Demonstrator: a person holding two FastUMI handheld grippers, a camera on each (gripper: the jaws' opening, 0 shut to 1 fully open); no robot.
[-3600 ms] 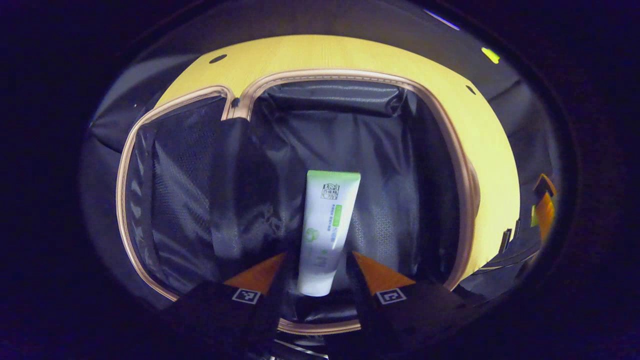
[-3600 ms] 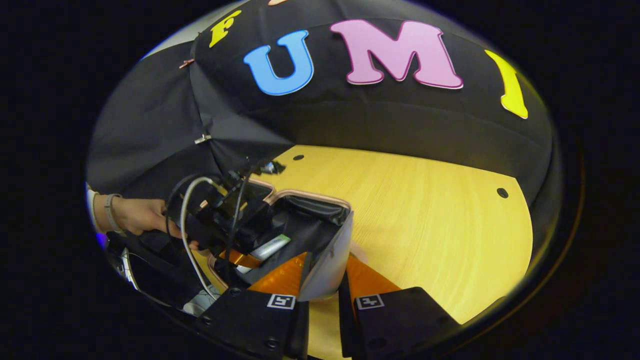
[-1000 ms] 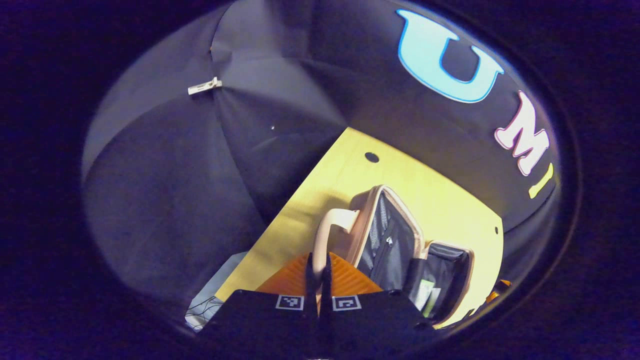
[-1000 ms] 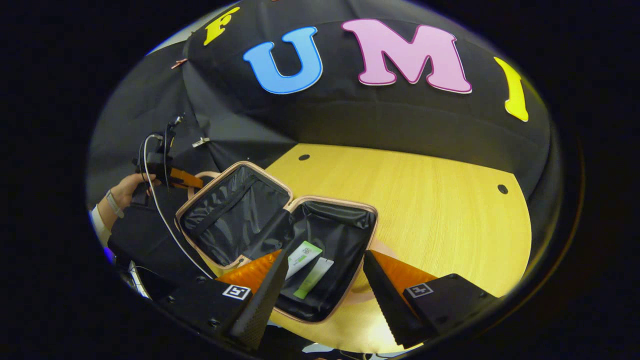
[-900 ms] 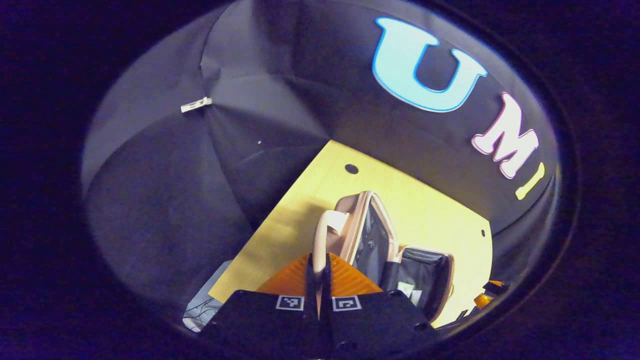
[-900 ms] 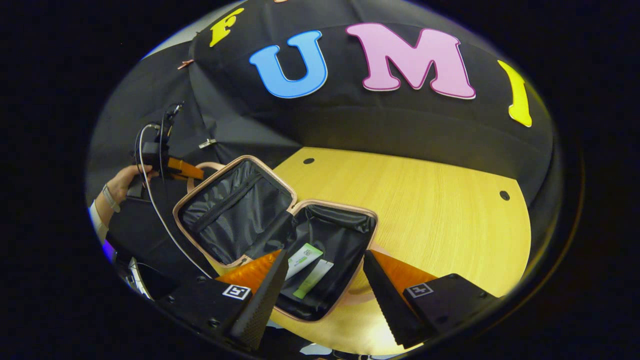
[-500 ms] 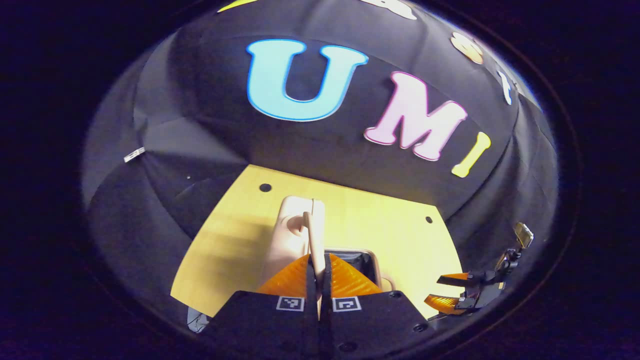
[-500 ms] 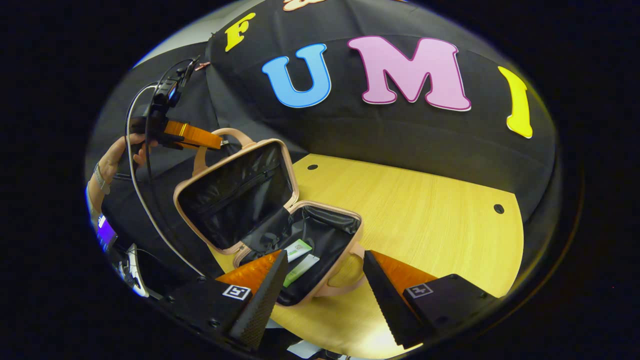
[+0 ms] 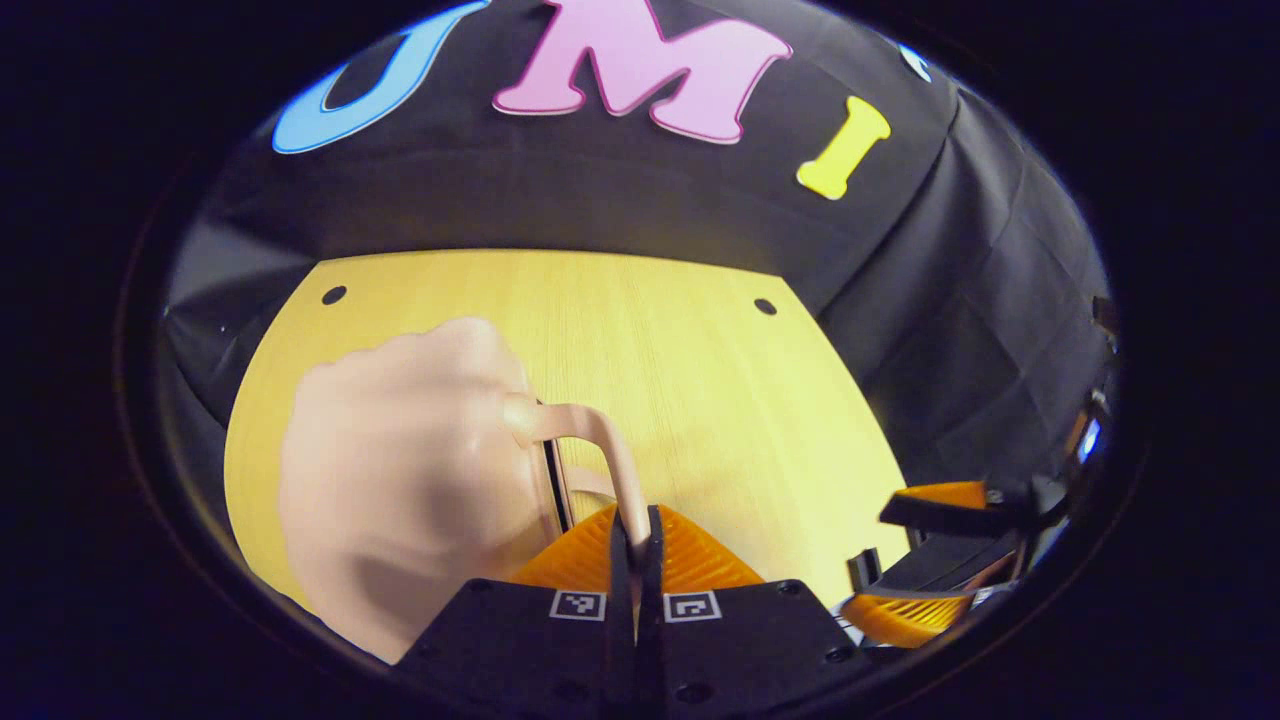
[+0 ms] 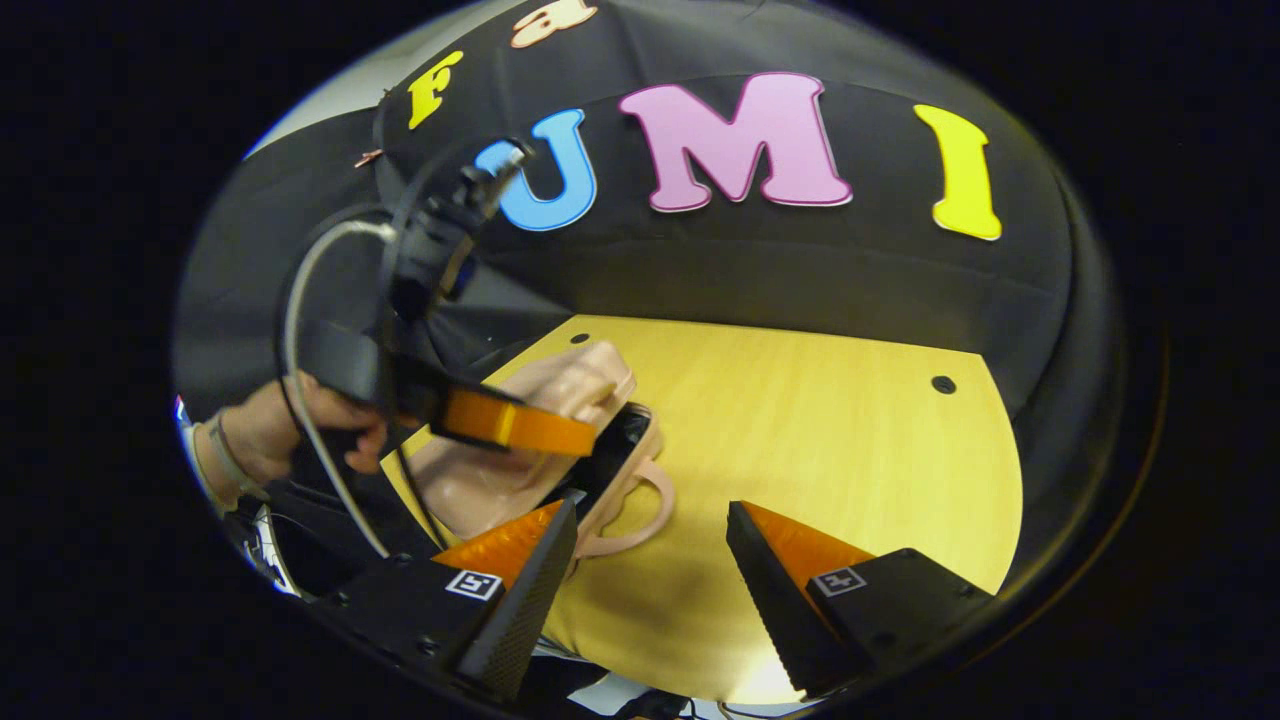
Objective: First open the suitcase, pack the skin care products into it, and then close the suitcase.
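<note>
Lid: swung over from wide open and brought down onto the lower half, a narrow dark gap left at the handle side. Tubes: formerly seen lying inside, now covered. Left gripper: carried over with the handle pinched between its fingers. Right gripper: released from the case wall, fingers now spread.

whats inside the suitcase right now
Only a dark slit shows between the suitcase lid and base; the lid covers whatever is inside. The left hand-held gripper pinches the lid's handle.
</note>
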